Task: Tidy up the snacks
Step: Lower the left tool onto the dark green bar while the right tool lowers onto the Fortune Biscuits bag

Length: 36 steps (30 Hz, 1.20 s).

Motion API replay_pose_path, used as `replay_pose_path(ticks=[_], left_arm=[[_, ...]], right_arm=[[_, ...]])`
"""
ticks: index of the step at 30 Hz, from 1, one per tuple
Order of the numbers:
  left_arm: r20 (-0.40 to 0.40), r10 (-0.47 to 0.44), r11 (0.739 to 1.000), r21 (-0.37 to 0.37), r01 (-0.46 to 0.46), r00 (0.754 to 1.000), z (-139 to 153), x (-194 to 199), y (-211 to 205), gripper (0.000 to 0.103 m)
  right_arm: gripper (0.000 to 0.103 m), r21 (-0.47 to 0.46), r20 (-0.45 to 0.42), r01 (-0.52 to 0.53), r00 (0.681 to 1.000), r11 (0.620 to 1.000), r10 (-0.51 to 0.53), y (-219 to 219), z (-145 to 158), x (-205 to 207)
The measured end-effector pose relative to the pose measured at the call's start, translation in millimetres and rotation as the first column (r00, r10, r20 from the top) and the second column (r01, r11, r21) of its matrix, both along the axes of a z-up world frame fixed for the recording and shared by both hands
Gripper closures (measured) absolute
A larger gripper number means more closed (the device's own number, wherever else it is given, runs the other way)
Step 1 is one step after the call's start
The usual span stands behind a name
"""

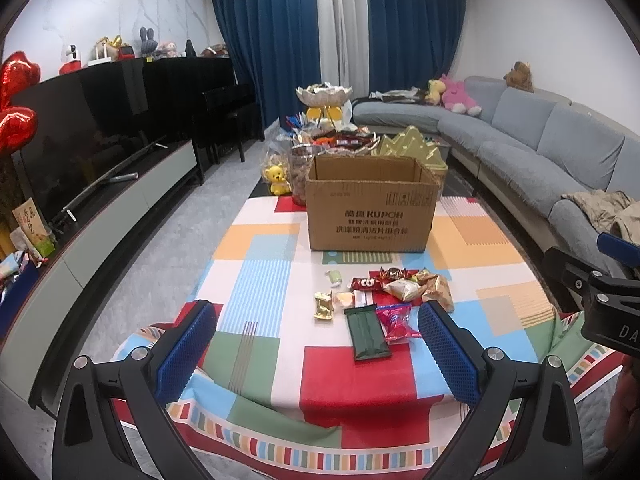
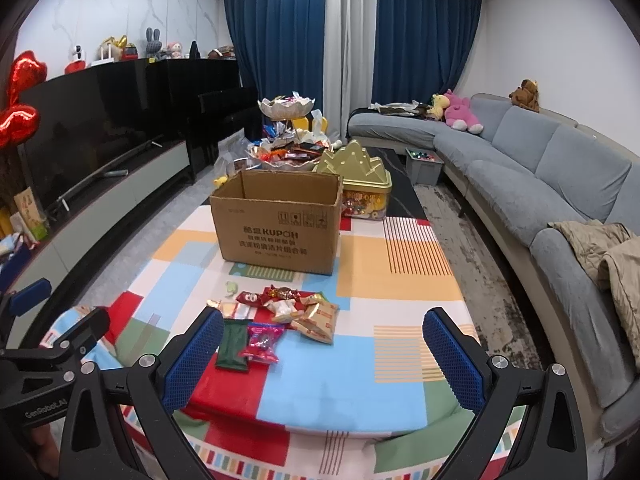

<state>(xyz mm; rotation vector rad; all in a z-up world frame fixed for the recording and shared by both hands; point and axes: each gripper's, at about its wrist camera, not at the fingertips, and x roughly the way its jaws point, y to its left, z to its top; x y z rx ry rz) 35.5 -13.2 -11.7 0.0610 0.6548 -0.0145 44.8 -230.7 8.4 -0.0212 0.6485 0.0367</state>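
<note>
One cardboard box (image 1: 372, 204) sits open-topped mid-table on the patchwork tablecloth (image 1: 256, 280), printed side facing the cameras; its inside is not visible from either view. Behind it, at the far edge: a gold tin (image 2: 366, 184) with a peaked lid and a clear band showing sweets, a tiered dish stand (image 2: 286, 136) heaped with wrapped snacks, a clear jar (image 1: 298, 176) of nuts. Loose snack pile (image 1: 394, 292) lies on the cloth between box and near edge, roughly ten packets: one dark green bar (image 1: 368, 330), one pink packet (image 1: 396, 320), one gold wrapper (image 1: 323, 306), one small pale green candy (image 1: 334, 276), the rest red and tan, overlapping. Left gripper (image 1: 318, 344) hovers over the near edge, jaws spread wide, empty. Right gripper (image 2: 324, 354) same: spread, empty, just right of the pile.
</note>
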Motion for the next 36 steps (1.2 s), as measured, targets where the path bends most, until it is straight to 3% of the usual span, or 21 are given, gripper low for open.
replay_pose_path(ticks=[20,36], left_arm=[[-0.157,-0.018,0.999,0.03,0.023,0.987,-41,55,-15,0.001],[-0.295,-0.066,0.996,0.037,0.08,0.953,-85,88,-32,0.001]], right_arm=[[0.002,-0.026,-0.115,-0.014,0.993,1.0,0.011,1,-34,54],[0.002,0.015,-0.297,-0.05,0.954,0.999,0.052,4,-79,95]])
